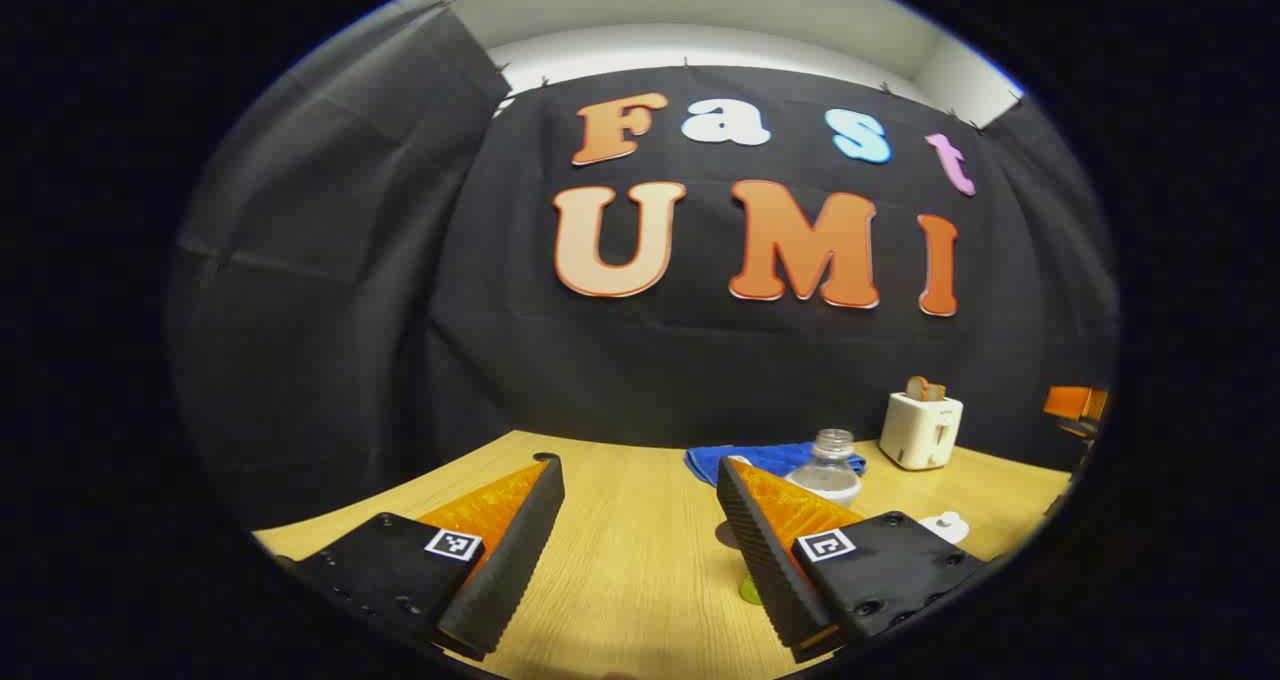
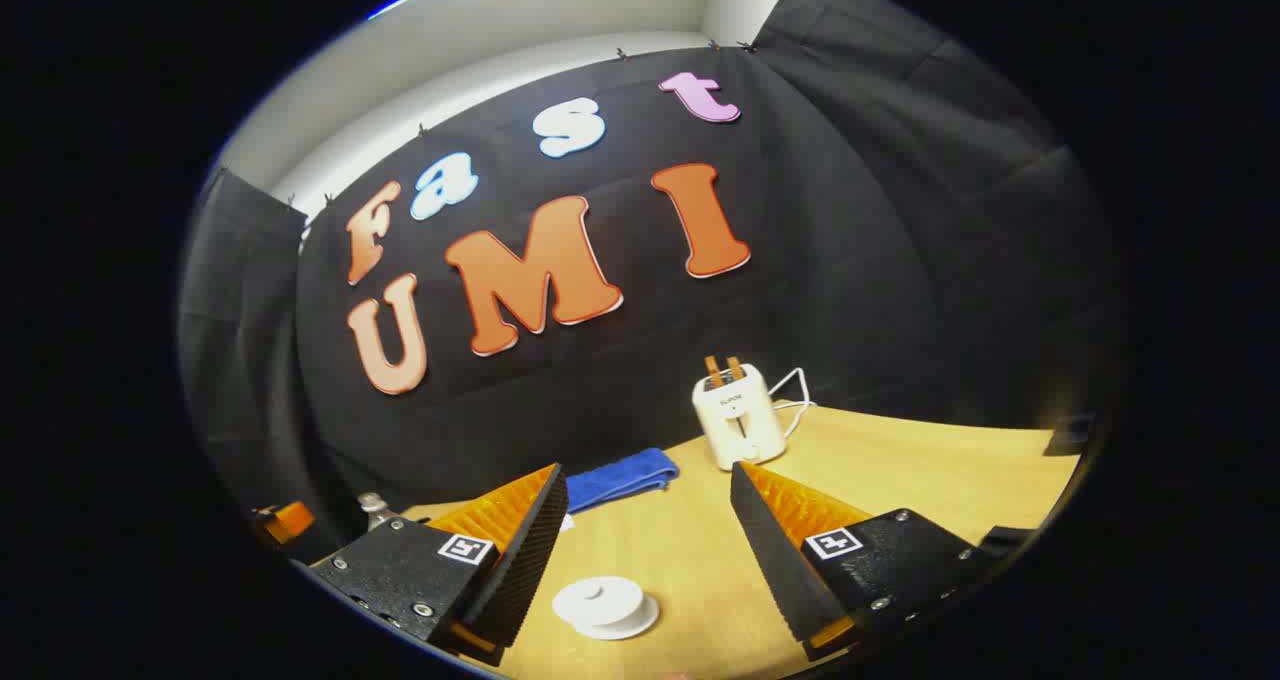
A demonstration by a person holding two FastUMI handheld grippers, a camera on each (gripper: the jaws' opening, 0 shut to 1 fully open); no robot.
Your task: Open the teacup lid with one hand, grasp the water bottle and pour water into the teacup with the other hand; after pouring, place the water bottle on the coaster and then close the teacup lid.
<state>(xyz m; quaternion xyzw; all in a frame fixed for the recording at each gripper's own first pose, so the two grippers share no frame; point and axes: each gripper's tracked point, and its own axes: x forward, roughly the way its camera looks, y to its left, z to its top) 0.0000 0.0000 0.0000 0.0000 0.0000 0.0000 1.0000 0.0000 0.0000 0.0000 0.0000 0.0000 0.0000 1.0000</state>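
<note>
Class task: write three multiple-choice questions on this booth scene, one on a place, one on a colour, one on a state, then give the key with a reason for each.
1. Where does the toaster stand?
A. on the table near the back wall
B. on the floor
C. on the blue cloth

2. What colour is the folded cloth?
A. red
B. blue
C. green

3. How is the right gripper?
A. shut on the bottle
B. shut on the lid
C. open

Key: 1 A, it stands on the wooden table by the wall. 2 B, plainly blue. 3 C, its fingers stand apart, holding nothing.
</note>
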